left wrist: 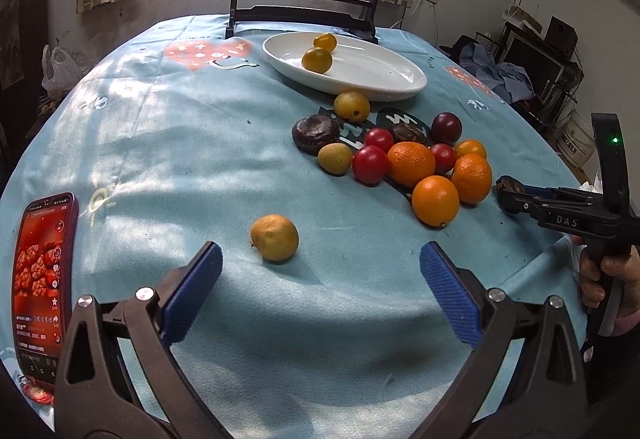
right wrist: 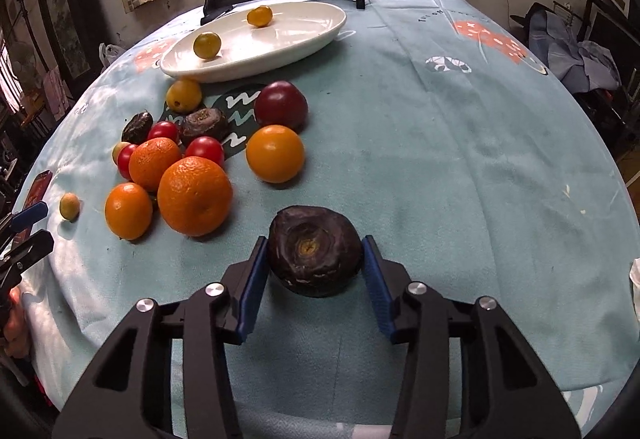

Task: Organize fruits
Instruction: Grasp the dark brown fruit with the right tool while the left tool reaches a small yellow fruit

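My right gripper (right wrist: 315, 241) is shut on a dark brown water chestnut (right wrist: 314, 259) that rests on the blue tablecloth; both blue pads touch its sides. In the left wrist view the right gripper (left wrist: 507, 188) shows at the right edge with the dark chestnut at its tips. My left gripper (left wrist: 320, 255) is open, and a small yellow-orange fruit (left wrist: 274, 238) lies just beyond its fingers, nearer the left one. A white oval plate (left wrist: 372, 79) at the back holds two yellow tomatoes (left wrist: 317, 60). Oranges (left wrist: 435, 200), red tomatoes (left wrist: 370, 164), a plum (left wrist: 446, 127) and more chestnuts (left wrist: 315, 132) cluster in the middle.
A phone (left wrist: 42, 279) with a lit red screen lies at the left table edge. A dark wooden stand (left wrist: 304, 15) with a round painted panel is behind the plate. A person's hand (left wrist: 608, 279) holds the right gripper's handle. Bare cloth (right wrist: 460, 167) spreads to the right.
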The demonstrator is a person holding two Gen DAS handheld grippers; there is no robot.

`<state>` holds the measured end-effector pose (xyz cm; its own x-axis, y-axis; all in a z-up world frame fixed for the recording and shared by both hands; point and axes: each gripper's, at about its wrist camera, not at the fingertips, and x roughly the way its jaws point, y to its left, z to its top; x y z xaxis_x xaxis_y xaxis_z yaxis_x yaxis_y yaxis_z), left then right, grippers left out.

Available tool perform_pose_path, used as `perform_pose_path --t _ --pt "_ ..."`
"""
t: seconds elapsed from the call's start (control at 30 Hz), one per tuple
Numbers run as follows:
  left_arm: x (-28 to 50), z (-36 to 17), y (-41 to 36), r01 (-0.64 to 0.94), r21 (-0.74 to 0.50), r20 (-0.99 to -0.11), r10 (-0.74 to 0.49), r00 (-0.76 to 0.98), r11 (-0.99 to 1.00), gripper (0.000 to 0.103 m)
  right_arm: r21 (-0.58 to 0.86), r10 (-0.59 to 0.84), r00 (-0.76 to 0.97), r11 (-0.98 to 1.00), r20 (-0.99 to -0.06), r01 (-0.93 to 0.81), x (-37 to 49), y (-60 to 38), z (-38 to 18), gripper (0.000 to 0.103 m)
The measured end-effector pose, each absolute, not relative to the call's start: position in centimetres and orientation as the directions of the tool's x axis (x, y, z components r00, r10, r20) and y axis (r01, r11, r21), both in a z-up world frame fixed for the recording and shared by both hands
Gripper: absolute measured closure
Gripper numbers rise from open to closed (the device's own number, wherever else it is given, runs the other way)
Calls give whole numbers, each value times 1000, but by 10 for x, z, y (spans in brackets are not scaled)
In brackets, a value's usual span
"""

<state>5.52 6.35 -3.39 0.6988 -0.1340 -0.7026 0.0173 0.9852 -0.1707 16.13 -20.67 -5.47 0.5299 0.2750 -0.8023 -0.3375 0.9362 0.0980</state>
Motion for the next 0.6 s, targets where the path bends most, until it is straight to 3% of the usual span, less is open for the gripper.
perform_pose_path --t 0.2,0.37,0.53,0.6 --pt "61 -39 76 -13 -247 -707 -171 686 969 4 210 352 529 927 -772 -310 163 -224 -53 57" --pt "73 -45 82 -35 -281 -737 -192 648 959 33 217 358 516 925 -778 -313 164 -223 -54 57" --pt "83 -41 79 -61 -223 -751 -131 647 973 38 220 361 513 923 -778 -316 164 -223 -54 57" --pt "88 -43 75 -63 -174 -772 -96 628 983 46 227 367 512 921 -777 -316 164 -224 -54 57"
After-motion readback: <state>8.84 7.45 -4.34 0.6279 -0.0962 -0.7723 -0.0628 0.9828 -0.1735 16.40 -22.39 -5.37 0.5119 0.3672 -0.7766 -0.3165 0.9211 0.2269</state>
